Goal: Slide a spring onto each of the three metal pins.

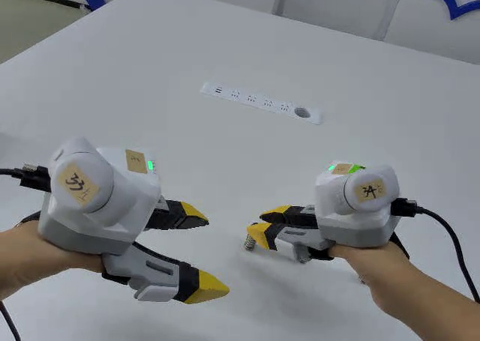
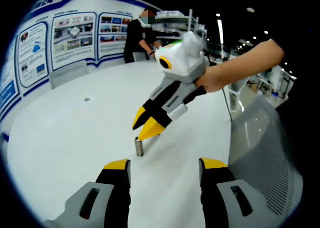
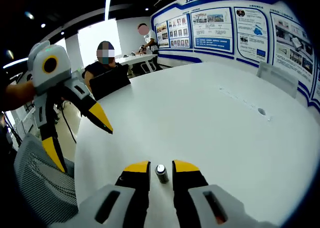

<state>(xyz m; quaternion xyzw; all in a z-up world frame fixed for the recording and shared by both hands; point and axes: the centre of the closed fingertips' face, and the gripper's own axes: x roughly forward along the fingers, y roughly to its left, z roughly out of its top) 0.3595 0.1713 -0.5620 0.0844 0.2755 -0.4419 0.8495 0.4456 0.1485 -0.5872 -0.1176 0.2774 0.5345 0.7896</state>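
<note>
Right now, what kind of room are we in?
Probably an office meeting room or showroom: a big white table with a power strip, blue-and-white poster boards along the wall, and a mesh office chair beside the table.

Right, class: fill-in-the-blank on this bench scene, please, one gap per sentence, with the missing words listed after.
1. The left gripper has its jaws wide ____.
2. Just ahead of the tips of the right gripper stands a small coiled metal ____.
3. It stands upright on the white ____.
Missing words: open; spring; table.
</note>
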